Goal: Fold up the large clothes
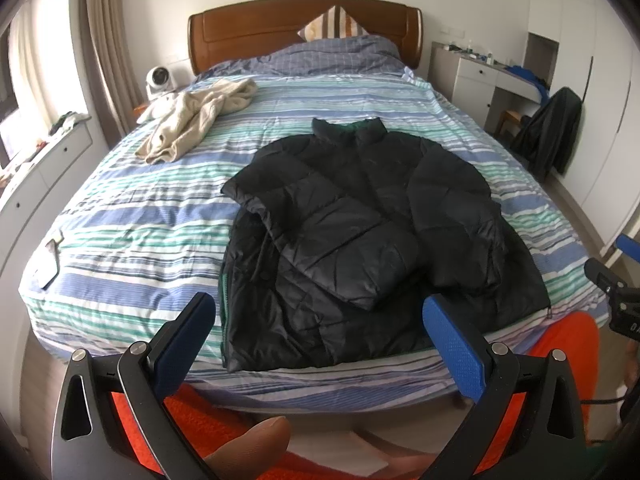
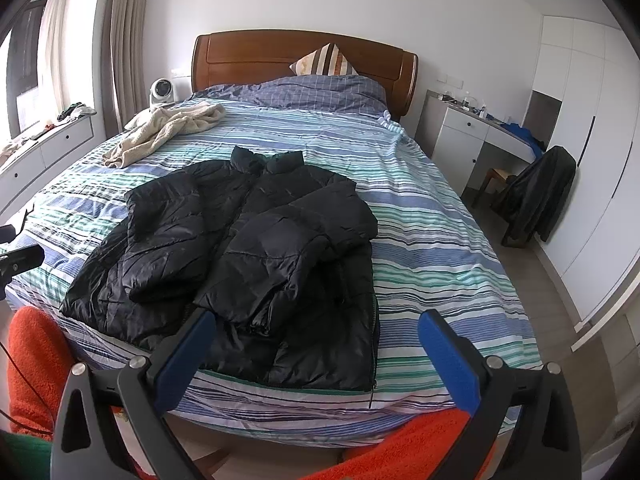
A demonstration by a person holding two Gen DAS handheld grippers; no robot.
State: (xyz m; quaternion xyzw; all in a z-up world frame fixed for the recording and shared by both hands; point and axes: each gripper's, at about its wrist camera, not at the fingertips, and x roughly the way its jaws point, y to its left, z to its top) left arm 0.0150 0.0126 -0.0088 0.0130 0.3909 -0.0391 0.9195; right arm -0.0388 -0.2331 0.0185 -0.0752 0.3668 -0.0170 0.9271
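A black puffer jacket [image 1: 360,232] [image 2: 240,248] lies flat on the striped bed, collar toward the headboard, hem at the near edge. Both sleeves are folded across its front. My left gripper [image 1: 320,312] hovers open above the near edge of the bed, just short of the jacket's hem, holding nothing. In the right wrist view, my right gripper [image 2: 316,332] also stands open over the jacket's lower right corner, empty. Part of the right gripper's body [image 1: 616,292] shows at the far right of the left wrist view.
A cream garment [image 1: 192,120] [image 2: 160,132] lies crumpled at the far left of the bed [image 1: 120,220]. Orange fleece trousers [image 1: 560,344] of the person stand against the bed's foot. A chair draped in dark cloth [image 2: 536,196] and a white desk [image 2: 464,136] stand at right.
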